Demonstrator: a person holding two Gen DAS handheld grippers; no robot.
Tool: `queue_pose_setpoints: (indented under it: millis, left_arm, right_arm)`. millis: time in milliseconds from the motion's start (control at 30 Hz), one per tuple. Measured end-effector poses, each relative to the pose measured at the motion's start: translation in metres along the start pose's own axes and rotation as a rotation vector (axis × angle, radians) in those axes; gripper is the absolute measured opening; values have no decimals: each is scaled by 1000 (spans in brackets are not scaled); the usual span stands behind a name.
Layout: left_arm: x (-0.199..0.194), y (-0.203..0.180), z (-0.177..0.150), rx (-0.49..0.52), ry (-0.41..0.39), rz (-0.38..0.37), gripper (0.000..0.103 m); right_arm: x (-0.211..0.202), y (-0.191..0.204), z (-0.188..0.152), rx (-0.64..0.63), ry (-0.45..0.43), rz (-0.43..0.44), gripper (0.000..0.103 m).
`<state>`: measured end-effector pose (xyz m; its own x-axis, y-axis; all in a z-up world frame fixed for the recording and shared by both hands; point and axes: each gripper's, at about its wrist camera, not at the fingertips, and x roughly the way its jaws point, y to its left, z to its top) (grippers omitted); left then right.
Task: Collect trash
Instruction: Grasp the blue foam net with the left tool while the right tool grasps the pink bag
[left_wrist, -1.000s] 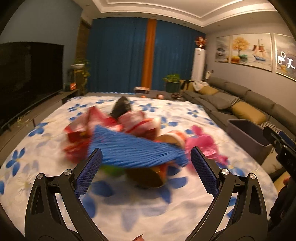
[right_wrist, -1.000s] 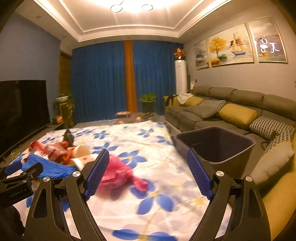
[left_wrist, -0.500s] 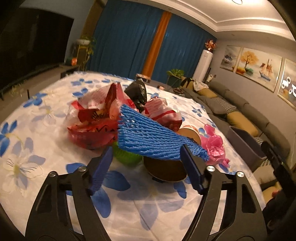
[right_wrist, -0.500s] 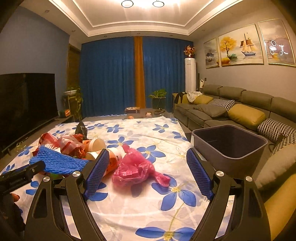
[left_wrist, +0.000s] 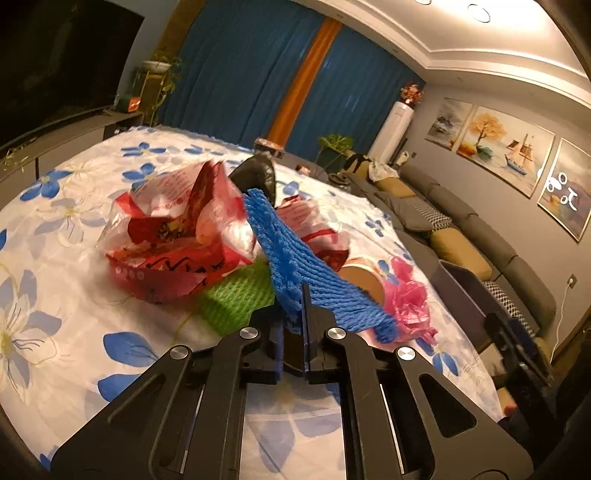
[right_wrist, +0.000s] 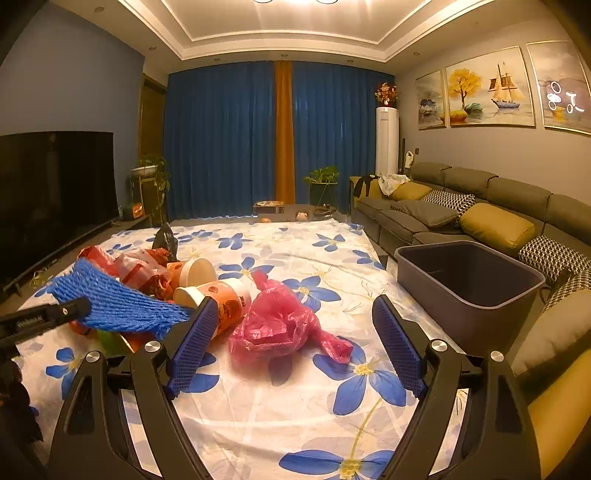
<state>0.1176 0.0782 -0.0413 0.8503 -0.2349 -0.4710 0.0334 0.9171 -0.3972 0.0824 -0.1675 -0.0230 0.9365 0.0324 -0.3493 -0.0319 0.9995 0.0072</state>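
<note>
My left gripper (left_wrist: 293, 314) is shut on the edge of a blue foam net (left_wrist: 314, 280), which also shows in the right wrist view (right_wrist: 118, 302). Under and behind the net lies a trash pile: red and white plastic bags (left_wrist: 177, 236), a green foam net (left_wrist: 240, 295), a black bag (left_wrist: 256, 175), paper cups (right_wrist: 218, 291) and a pink plastic bag (right_wrist: 284, 325). My right gripper (right_wrist: 295, 343) is open and empty, just short of the pink bag. A dark grey bin (right_wrist: 465, 280) stands at the table's right edge.
The table carries a white cloth with blue flowers (right_wrist: 295, 251). A grey sofa with yellow cushions (right_wrist: 480, 218) runs along the right. A television (right_wrist: 48, 192) is at the left. Blue curtains (right_wrist: 229, 140) hang at the back.
My left gripper has closed on the blue foam net and tilted. My right gripper has come closer to the pink bag and stayed open.
</note>
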Motion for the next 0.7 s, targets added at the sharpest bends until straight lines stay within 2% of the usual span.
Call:
queue_pose_setpoints:
  millis: [367, 633, 700]
  left_arm:
    - [-36, -27, 21, 46, -114, -76, 6]
    - [-39, -43, 34, 78, -163, -70, 6]
    - [-37, -45, 37, 84, -170, -67, 6]
  right_arm:
    - [21, 1, -1, -3, 39, -1, 83]
    - [59, -1, 11, 8, 87, 1, 83]
    - [70, 0, 13, 8, 103, 9, 80]
